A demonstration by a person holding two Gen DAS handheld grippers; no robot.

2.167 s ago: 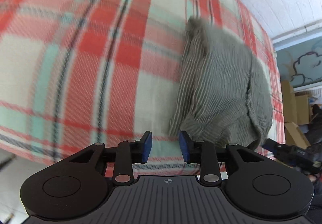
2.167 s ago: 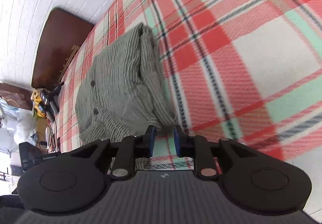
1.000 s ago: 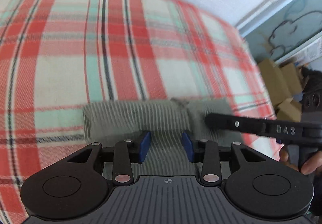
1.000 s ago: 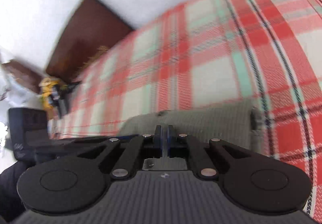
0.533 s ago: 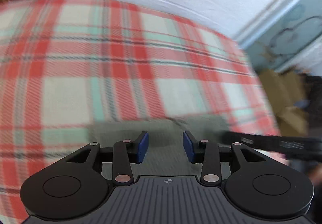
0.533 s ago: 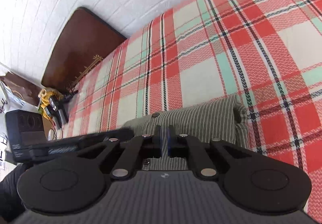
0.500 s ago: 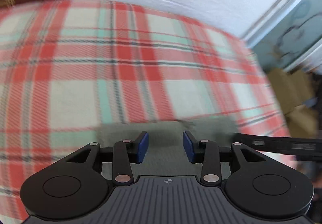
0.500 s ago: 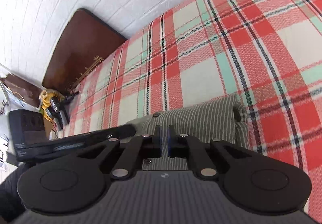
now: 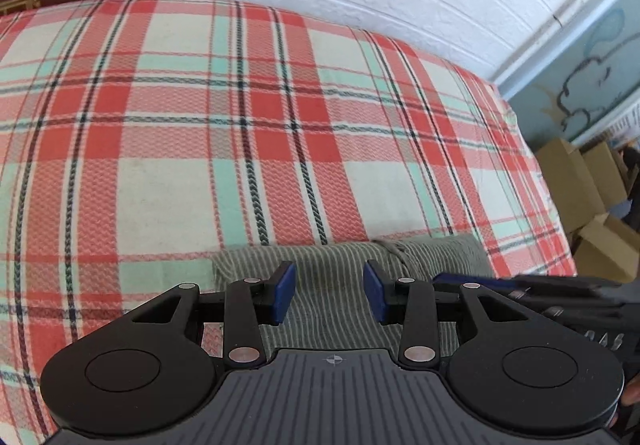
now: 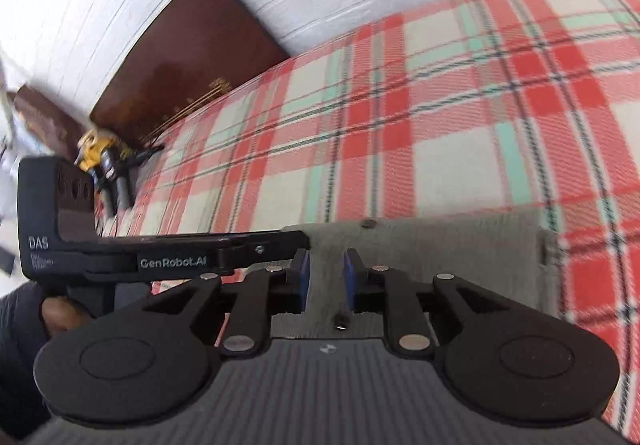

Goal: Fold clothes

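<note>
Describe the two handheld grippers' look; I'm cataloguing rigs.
Both are matte black. The left gripper and right gripper each have blue-padded fingers on linkages with silver pivot pins, round side discs and a ribbed grey deck. White "GenRobot.AI" and "DAS" lettering marks the left's side.

left gripper [image 9: 329,297]: black linkage arms, blue pads [image 9: 283,292], silver rivets
right gripper [image 10: 325,277]: black, blue pads
lettering: white "DAS", "GenRobot.AI"
sleeve [image 10: 16,325]: dark

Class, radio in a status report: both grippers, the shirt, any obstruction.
Left gripper open, empty. Right gripper jaws opening, nothing pinched. Grey-green striped shirt lies folded on the red plaid blanket. No obstruction in view.
</note>
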